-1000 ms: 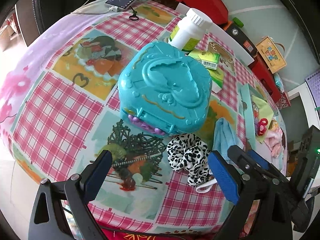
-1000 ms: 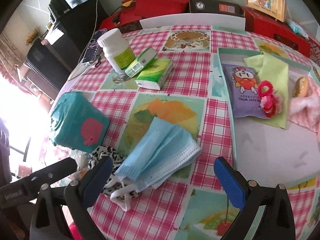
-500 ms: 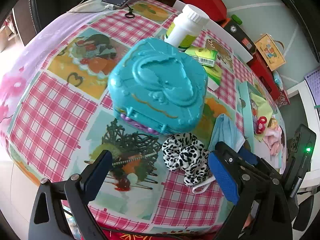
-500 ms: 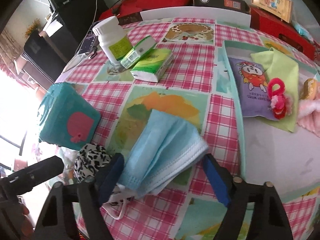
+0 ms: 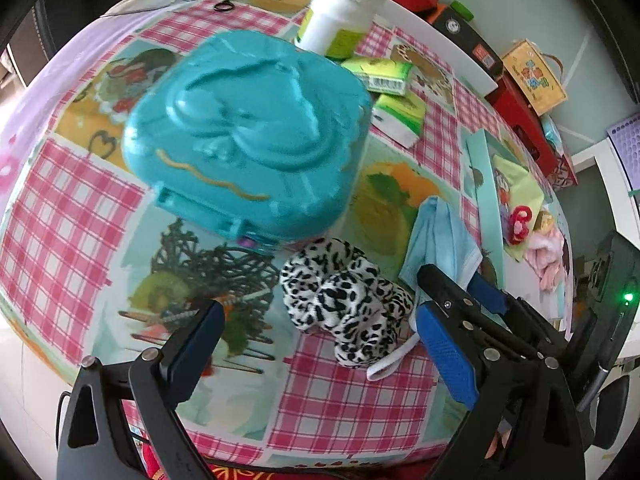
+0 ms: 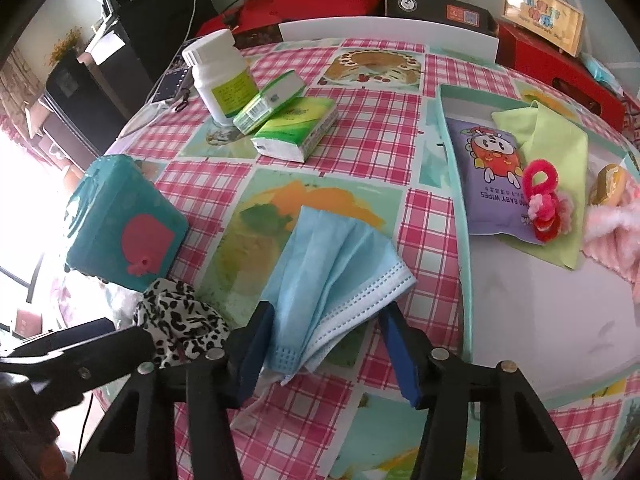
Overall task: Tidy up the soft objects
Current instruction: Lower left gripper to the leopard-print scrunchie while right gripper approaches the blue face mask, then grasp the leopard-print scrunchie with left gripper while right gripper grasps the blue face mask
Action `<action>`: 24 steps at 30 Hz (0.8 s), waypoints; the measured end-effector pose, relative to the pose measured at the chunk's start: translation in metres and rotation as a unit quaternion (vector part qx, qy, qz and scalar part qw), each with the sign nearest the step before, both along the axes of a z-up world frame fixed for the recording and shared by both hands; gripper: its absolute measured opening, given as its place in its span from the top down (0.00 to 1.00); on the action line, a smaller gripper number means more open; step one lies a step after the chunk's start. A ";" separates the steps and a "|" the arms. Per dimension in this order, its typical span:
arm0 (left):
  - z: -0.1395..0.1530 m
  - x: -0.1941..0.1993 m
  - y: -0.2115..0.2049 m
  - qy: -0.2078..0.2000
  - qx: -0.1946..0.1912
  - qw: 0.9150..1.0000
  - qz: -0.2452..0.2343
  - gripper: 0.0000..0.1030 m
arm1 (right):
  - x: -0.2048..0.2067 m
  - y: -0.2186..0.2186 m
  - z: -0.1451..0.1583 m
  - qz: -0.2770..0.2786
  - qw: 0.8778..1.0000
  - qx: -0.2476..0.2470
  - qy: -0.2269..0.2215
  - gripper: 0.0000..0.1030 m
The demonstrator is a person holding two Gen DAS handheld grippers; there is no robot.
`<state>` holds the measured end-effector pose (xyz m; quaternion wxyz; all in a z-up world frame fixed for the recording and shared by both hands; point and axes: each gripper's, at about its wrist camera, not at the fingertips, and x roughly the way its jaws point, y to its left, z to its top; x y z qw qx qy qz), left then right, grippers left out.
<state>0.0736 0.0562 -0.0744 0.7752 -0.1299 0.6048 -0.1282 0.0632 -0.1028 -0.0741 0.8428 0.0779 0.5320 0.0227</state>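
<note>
A light blue face mask (image 6: 332,264) lies crumpled on the checked tablecloth; it also shows in the left wrist view (image 5: 438,236). My right gripper (image 6: 326,342) is half closed with its jaws on either side of the mask's near edge. A leopard-print scrunchie (image 5: 344,300) lies just left of the mask, also seen in the right wrist view (image 6: 180,320). My left gripper (image 5: 316,344) is open around the scrunchie's near side, above the cloth. A pale tray (image 6: 456,184) at the right holds a wipes pack (image 6: 492,172), a green cloth (image 6: 556,148), a red scrunchie (image 6: 540,192) and a pink fluffy item (image 6: 612,236).
A teal plastic case (image 5: 248,132) stands just behind the leopard-print scrunchie. A white pill bottle (image 6: 222,76), a small green box (image 6: 268,100) and a green tissue pack (image 6: 296,128) sit further back. Red boxes (image 6: 556,64) line the table's far edge.
My right gripper has moved forward to the mask and narrowed its jaws around the near edge. My left gripper has moved closer to the leopard scrunchie, still open.
</note>
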 end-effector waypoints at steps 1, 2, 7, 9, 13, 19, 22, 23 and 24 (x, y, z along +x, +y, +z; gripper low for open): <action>-0.001 0.000 -0.003 0.000 0.001 1.000 -0.004 0.08 | -0.001 0.000 0.000 0.001 1.000 -0.002 -0.001 0.47; -0.001 0.000 -0.005 0.001 0.001 1.000 -0.006 0.09 | -0.002 -0.001 0.000 0.002 1.000 -0.003 -0.001 0.49; -0.010 0.000 -0.011 0.016 0.004 1.000 -0.011 0.32 | -0.004 -0.003 0.000 0.004 1.000 -0.006 -0.005 0.54; -0.010 -0.001 -0.013 0.014 0.003 1.000 -0.011 0.36 | -0.005 -0.004 0.000 0.004 1.000 -0.006 -0.006 0.54; -0.012 0.001 -0.019 0.013 0.004 1.000 -0.018 0.52 | -0.005 -0.002 0.000 0.006 1.000 -0.011 -0.007 0.54; -0.015 0.003 -0.026 0.011 0.003 1.000 -0.025 0.61 | -0.005 -0.001 0.000 0.008 1.000 -0.015 -0.007 0.54; -0.016 0.002 -0.024 0.011 0.001 1.000 -0.022 0.63 | -0.006 0.000 0.000 0.009 1.000 -0.016 -0.008 0.54; -0.015 0.000 -0.022 0.011 0.000 1.000 -0.022 0.64 | -0.006 0.000 0.000 0.009 1.000 -0.017 -0.008 0.54; -0.015 -0.001 -0.020 0.012 -0.001 1.000 -0.023 0.67 | -0.006 0.000 0.000 0.009 1.000 -0.017 -0.008 0.54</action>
